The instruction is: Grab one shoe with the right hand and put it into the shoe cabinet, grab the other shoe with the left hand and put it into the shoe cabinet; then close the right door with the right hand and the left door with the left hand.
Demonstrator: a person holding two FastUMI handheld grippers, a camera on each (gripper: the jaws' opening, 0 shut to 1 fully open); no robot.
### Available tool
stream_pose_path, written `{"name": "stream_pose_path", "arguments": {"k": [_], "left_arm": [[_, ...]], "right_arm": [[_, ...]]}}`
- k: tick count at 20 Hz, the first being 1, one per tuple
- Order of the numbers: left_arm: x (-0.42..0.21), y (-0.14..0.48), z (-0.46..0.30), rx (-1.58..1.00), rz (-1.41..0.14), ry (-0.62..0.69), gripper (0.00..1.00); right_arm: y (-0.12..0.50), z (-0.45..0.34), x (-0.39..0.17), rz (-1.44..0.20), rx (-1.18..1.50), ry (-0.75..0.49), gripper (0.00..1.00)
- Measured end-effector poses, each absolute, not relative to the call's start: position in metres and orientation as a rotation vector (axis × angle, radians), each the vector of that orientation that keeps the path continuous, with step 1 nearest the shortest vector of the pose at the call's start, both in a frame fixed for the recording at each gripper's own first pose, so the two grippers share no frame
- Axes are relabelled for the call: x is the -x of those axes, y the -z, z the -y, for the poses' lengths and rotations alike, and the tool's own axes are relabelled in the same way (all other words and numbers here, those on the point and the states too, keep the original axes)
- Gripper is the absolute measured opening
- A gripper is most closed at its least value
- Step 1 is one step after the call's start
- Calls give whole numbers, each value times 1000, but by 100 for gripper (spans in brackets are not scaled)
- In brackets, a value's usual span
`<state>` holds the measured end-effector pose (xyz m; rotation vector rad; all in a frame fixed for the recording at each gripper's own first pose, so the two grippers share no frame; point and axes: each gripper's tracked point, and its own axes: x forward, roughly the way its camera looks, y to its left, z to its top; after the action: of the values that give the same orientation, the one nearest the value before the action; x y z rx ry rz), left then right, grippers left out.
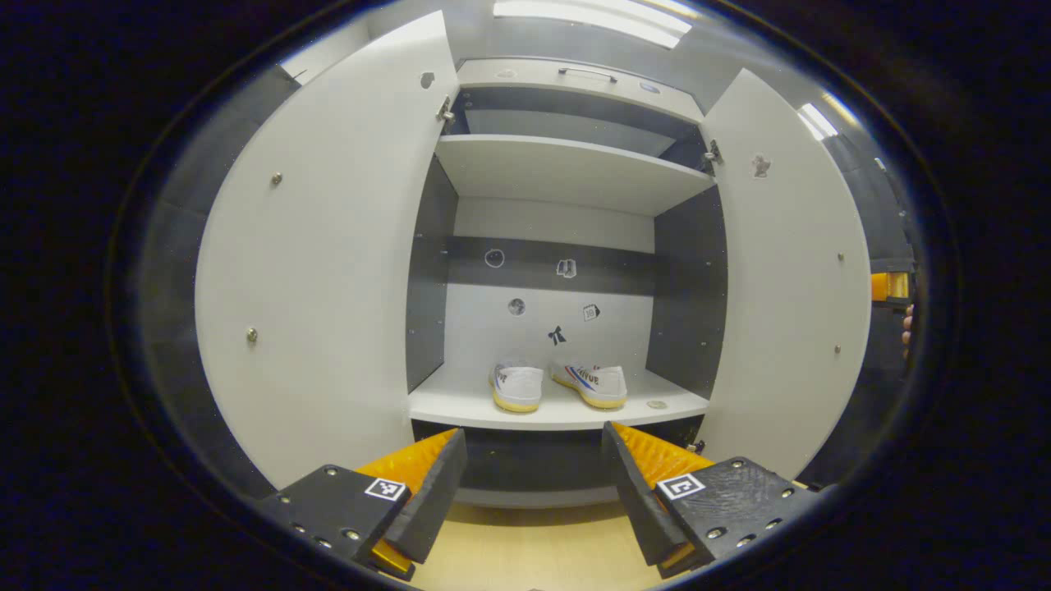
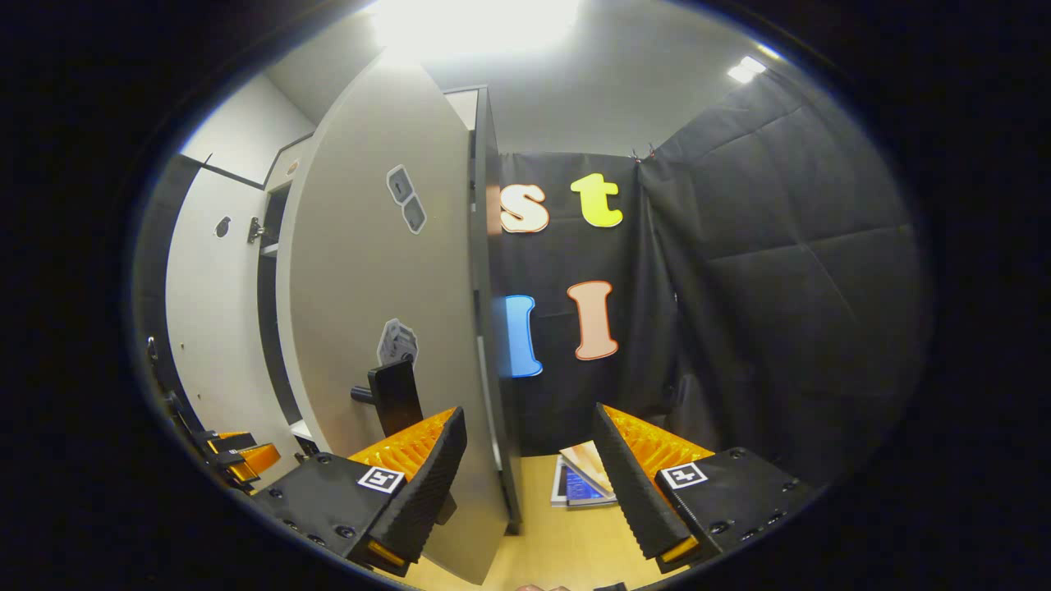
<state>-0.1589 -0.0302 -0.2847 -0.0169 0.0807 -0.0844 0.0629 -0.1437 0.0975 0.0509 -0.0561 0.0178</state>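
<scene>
Two white shoes with yellowish soles, one (image 1: 517, 387) left of the other (image 1: 593, 384), stand side by side on the lower shelf (image 1: 460, 406) of the shoe cabinet. Both doors are swung open: the left door (image 1: 320, 271) and the right door (image 1: 788, 287). My left gripper (image 1: 534, 484) is open and empty, well back from the shelf and facing it. In the right gripper view, my right gripper (image 2: 530, 476) is open at the outer face of the right door (image 2: 378, 287). The door's free edge stands between its fingers, and the black handle (image 2: 394, 394) lies just beyond its left finger.
An upper shelf (image 1: 566, 168) spans the cabinet, with small stickers on the back wall. A small round disc (image 1: 656, 404) lies on the lower shelf at the right. Booklets (image 2: 583, 480) rest on the wooden floor by the black cloth wall. The left gripper (image 2: 238, 455) appears low at the left.
</scene>
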Motion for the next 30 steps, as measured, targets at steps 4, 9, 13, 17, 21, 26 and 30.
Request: {"name": "stream_pose_path", "arguments": {"k": [4,9,13,17,21,26,30], "left_arm": [[173,279,9,11,-90,64,94],[192,266,-23,1,-102,35,94],[207,252,-46,-7,-94,17,94],[229,240,-65,15,-67,36,93],[250,231,-83,30,-46,69,93],[264,212,-144,11,-4,28,93],[253,194,-208,-25,23,-52,93]], "right_arm": [[-99,113,-72,50,-92,-36,97],[-101,78,-85,55,-180,-51,98],[-82,33,-95,-19,-206,-120,98],[-74,7,-97,-28,-219,-133,98],[-59,3,-91,-47,-190,-105,98],[-40,2,-86,-63,-172,-59,98],[-29,-5,-77,-72,-157,-52,98]]}}
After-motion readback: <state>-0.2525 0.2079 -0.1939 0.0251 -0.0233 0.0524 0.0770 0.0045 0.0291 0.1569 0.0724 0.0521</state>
